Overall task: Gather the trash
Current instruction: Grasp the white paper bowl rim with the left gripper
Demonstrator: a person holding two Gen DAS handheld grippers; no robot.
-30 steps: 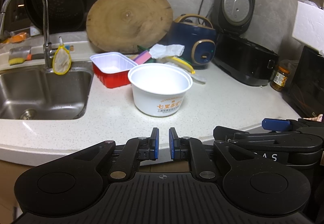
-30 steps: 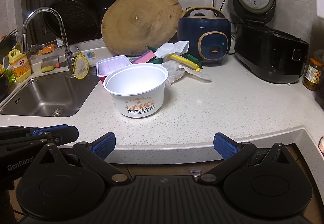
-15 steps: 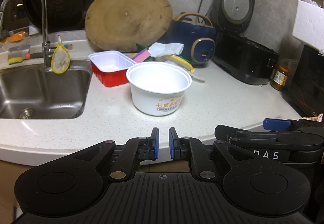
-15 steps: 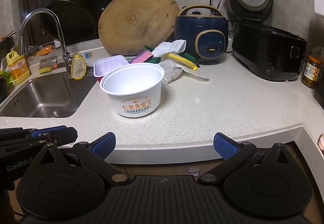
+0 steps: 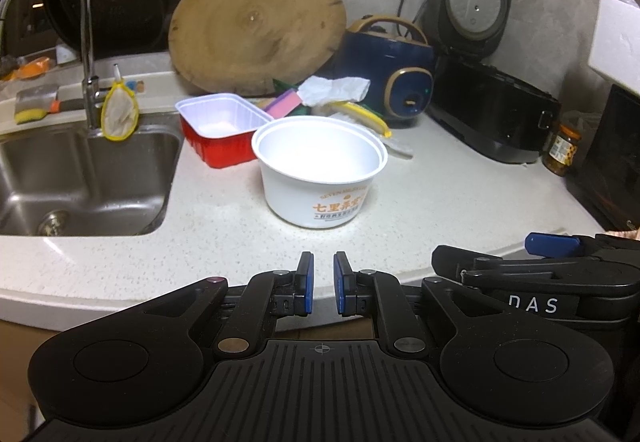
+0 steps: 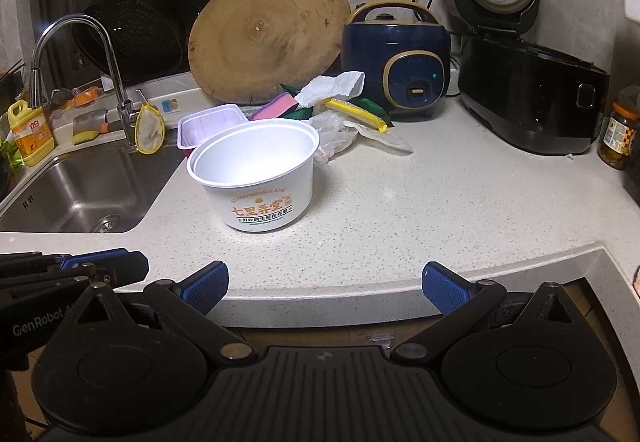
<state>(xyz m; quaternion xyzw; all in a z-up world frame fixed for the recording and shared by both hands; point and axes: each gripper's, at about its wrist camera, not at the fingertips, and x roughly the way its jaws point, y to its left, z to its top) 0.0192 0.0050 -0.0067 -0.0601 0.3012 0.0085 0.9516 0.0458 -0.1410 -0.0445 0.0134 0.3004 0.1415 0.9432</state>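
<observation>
Countertop (image 5: 440, 202) holds white bowl (image 5: 320, 178) beyond both tools.

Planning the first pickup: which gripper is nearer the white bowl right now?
Neither clearly; both hang back at the counter edge. The left gripper, shut, faces the white bowl nearly head-on. The right gripper, open, has it ahead and left.

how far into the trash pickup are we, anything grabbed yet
Nothing looks collected. The left gripper is shut and empty, the right gripper open and empty, both short of the counter edge. Left on the counter: the white bowl, the red tray, the crumpled tissue and the plastic wrappers.
</observation>
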